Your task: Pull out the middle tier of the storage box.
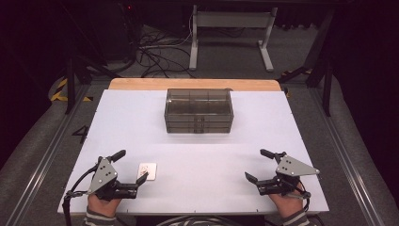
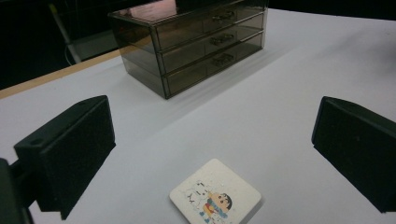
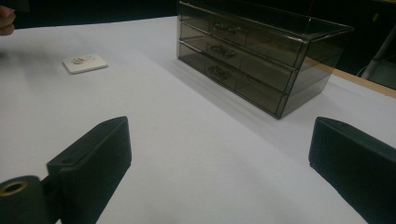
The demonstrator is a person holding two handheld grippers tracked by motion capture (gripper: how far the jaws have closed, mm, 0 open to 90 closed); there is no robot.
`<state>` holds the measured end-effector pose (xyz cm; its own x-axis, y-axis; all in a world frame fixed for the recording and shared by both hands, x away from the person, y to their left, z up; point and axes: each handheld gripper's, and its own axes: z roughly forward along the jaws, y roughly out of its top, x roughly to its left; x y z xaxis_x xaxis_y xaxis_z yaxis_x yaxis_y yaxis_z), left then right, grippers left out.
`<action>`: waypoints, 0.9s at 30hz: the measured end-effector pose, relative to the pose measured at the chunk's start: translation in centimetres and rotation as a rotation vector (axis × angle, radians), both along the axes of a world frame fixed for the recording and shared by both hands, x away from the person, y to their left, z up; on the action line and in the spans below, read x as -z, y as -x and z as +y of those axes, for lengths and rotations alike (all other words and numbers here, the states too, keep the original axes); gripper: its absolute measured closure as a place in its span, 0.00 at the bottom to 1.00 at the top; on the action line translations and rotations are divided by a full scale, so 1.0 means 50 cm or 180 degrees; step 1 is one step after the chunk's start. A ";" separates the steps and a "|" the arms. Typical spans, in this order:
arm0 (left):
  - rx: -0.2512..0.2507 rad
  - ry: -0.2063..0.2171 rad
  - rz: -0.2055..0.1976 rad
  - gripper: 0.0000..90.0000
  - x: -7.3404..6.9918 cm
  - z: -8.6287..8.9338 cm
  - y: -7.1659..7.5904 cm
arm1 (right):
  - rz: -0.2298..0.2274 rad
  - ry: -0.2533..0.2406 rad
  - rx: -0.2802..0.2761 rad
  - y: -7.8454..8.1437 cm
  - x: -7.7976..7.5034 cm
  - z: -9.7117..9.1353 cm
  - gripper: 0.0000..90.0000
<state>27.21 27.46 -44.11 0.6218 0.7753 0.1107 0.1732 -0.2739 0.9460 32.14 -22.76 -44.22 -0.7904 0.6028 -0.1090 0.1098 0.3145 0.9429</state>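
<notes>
Now | card (image 2: 215, 197) flat, between open left claw (image 2: 212, 154) jaws, untouched

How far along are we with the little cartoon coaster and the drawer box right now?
Nothing looks done yet. The coaster lies flat on the white table, apart from the smoky drawer box, whose three drawers are all shut. In hand: the left gripper sits by the coaster, jaws open, not gripping it. The right gripper is open and holds nothing. Left, probably: grasp the coaster, open a drawer, put it away.
</notes>
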 end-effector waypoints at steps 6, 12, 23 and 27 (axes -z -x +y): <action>-0.0013 -0.0005 -0.0010 0.00 -0.001 0.001 0.003 | -0.0014 0.0032 0.0002 0.002 -0.002 0.004 0.08; -0.0009 0.0002 -0.0037 0.00 -0.002 -0.001 0.003 | 0.0002 0.0035 0.0013 0.006 -0.003 0.003 0.09; -0.0005 -0.0018 -0.0031 0.00 -0.002 -0.001 0.001 | 0.0061 0.0074 0.0062 0.004 -0.006 0.006 0.15; -0.0016 0.0000 -0.0026 0.00 -0.002 -0.001 0.002 | 0.0117 0.0148 0.0035 -0.005 -0.011 0.018 0.16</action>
<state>27.09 27.41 -44.00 0.6169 0.7785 0.1155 0.1669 -0.2729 0.9475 32.40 -21.84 -43.69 -0.7878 0.6064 -0.1080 0.1478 0.3564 0.9226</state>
